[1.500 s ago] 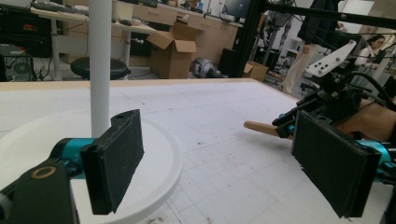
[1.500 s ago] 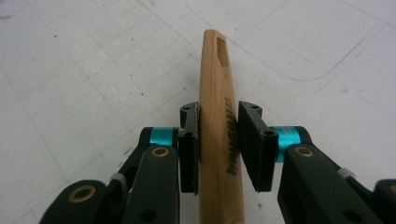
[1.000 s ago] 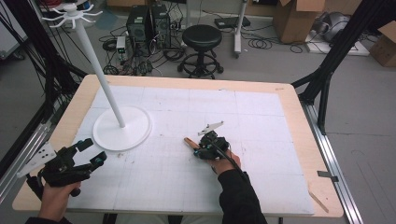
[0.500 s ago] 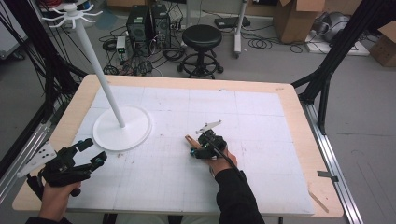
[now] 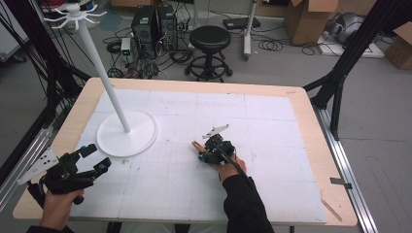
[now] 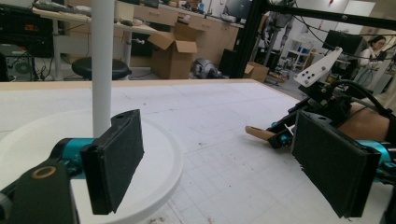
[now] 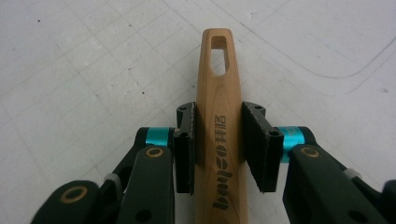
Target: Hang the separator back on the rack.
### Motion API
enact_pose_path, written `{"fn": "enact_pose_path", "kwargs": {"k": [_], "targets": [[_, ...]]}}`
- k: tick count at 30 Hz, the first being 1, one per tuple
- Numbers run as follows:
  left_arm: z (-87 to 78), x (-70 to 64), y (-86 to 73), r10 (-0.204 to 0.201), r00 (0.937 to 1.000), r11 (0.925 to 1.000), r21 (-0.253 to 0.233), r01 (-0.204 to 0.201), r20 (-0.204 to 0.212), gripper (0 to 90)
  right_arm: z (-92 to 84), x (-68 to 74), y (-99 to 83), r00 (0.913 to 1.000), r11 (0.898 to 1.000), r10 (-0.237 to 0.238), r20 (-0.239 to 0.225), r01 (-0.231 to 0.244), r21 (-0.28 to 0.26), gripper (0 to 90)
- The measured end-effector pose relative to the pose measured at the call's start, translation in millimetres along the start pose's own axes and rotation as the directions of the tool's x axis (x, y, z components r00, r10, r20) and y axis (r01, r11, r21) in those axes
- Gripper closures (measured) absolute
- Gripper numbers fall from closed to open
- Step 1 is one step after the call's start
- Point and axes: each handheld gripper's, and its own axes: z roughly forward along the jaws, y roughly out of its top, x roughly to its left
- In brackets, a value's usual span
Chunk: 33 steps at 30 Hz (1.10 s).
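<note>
The right gripper (image 5: 201,151) is near the middle of the table (image 5: 301,111), w/ the person's right hand (image 5: 232,167) behind it. Its jaws are clamped on a wooden handle (image 7: 219,126), one pad on each side. The handle has a slot hole near its tip & dark letters printed along it. In the high view the tip of the wooden handle (image 5: 197,144) sticks out to the left of the gripper, low over the white mat (image 5: 272,145). I can't tell if it touches the mat.

The left gripper (image 5: 92,162) is at the front left of the table, held by the left hand (image 5: 58,206). Its jaws are spread wide apart w/ nothing between them. In the left gripper view its two black pads (image 6: 119,161) point across the table at the right gripper (image 6: 322,100).

A white stand (image 5: 127,132) w/ a round flat base & a tall pole sits at the left back part of the mat, just beyond the left gripper. Hooks (image 5: 73,12) fan out at the top of the pole.
</note>
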Motion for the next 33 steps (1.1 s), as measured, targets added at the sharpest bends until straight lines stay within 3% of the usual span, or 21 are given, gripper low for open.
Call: {"fn": "enact_pose_path", "kwargs": {"k": [11,19,28,33], "targets": [[-0.1,0.1,-0.1,-0.004,1.0000,1.0000,-0.003,0.004,0.000,17.4,-2.7,4.3,0.4,0.9997,1.000,-0.024,0.000,0.024,0.004,67.1],[0.4,-1.8,0.3,-0.010,0.9999,0.9999,-0.006,0.010,0.012,17.3,-23.5,6.4,0.3,0.9978,0.995,-0.026,-0.061,0.020,-0.099,67.2],[5.1,-11.9,5.7,-0.009,0.9983,0.9997,-0.021,0.010,0.057,17.7,-59.2,11.9,-11.2,0.9862,0.969,-0.048,-0.159,0.007,-0.248,67.3],[10.8,-23.1,13.5,-0.003,0.9950,0.9997,-0.024,0.005,0.100,17.3,-80.3,18.1,-17.9,0.9737,0.940,-0.072,-0.216,-0.006,-0.340,67.2]]}}
